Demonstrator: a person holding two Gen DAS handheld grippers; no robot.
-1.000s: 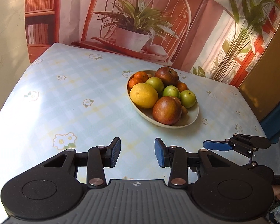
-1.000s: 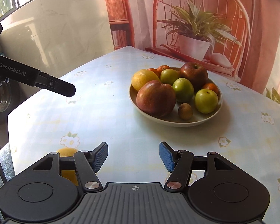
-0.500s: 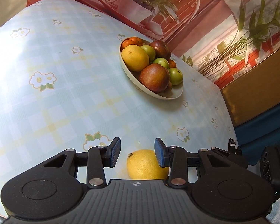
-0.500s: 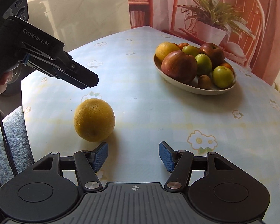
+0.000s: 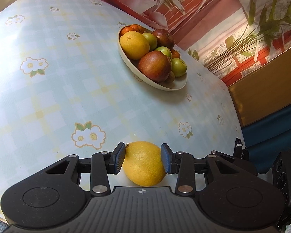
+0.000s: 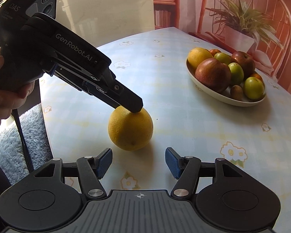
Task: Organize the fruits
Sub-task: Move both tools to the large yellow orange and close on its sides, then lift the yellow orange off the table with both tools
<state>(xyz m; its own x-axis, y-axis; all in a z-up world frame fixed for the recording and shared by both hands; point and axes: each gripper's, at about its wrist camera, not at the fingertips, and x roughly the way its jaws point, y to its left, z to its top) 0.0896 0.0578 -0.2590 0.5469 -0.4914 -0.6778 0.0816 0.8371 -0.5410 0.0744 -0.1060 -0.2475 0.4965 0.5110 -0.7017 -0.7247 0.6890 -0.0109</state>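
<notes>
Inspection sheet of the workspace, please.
Surface: table, floral checked cloth.
Job's things: loose orange on the table near its edge; bowl of mixed fruit further back.
Clutter: nothing seen.
Grippers: left tongs over the top of the orange, a pad either side, no firm grip evident; right tongs open, empty, short of the orange.
Cables: black cord hangs below the left handle.
Surroundings: printed plant backdrop; blue fluffy fabric beside the table.

Both grippers angled down, seemingly ungripped.
</notes>
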